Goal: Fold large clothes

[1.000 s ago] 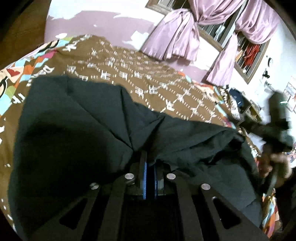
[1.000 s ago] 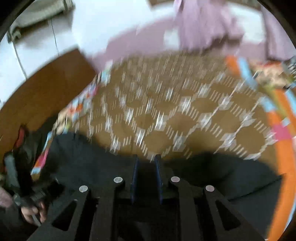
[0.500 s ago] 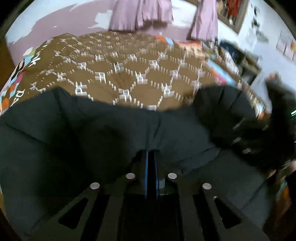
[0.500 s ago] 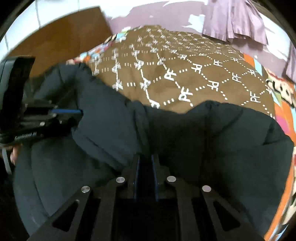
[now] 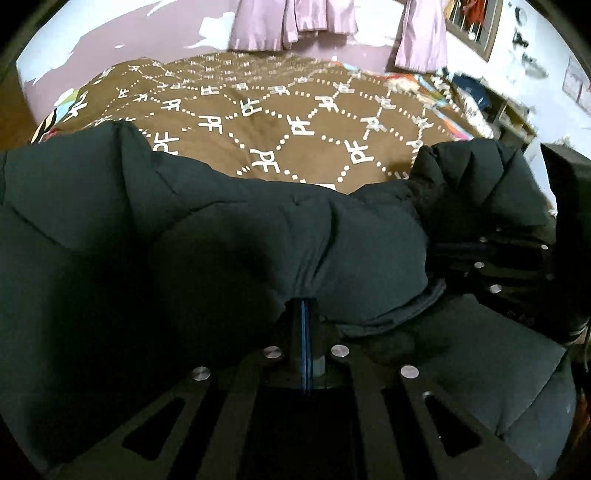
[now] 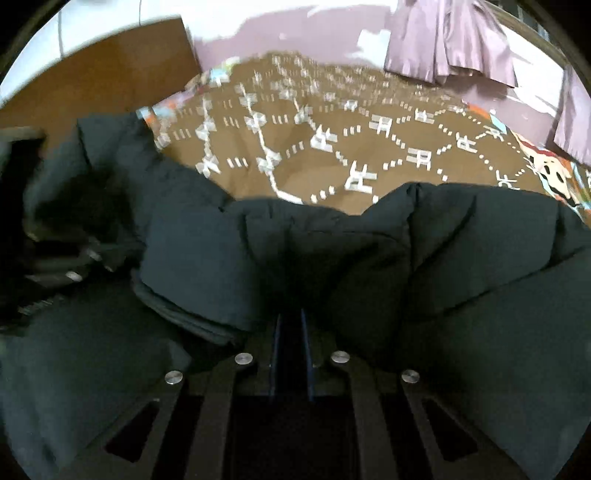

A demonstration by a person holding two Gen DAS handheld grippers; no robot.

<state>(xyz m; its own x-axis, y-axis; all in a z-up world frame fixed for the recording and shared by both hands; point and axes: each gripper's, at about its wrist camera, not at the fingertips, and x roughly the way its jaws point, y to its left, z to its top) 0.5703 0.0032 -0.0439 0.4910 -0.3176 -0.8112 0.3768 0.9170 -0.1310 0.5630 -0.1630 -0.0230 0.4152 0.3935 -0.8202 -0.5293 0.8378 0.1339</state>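
Observation:
A large dark puffy jacket (image 5: 229, 251) lies bunched across the near side of a bed. My left gripper (image 5: 306, 306) is shut on a fold of its fabric, the blue pads pressed together. In the right wrist view the same jacket (image 6: 461, 280) fills the lower half. There my right gripper (image 6: 291, 325) is shut on another fold, with cloth draped over the fingertips. Each gripper appears in the other's view: the right gripper (image 5: 491, 258) at the right edge, the left gripper (image 6: 55, 273) at the left edge, both against the jacket.
A brown bedspread (image 5: 280, 122) with a white dotted pattern covers the bed behind the jacket. Purple curtains (image 5: 295, 22) hang on the far wall. Shelves with clutter (image 5: 491, 107) stand at the right. A brown wooden panel (image 6: 110, 70) rises at the left.
Both grippers have swung toward the bed and come closer together, carrying the jacket's edge. The fabric now bunches into a thick fold between them.

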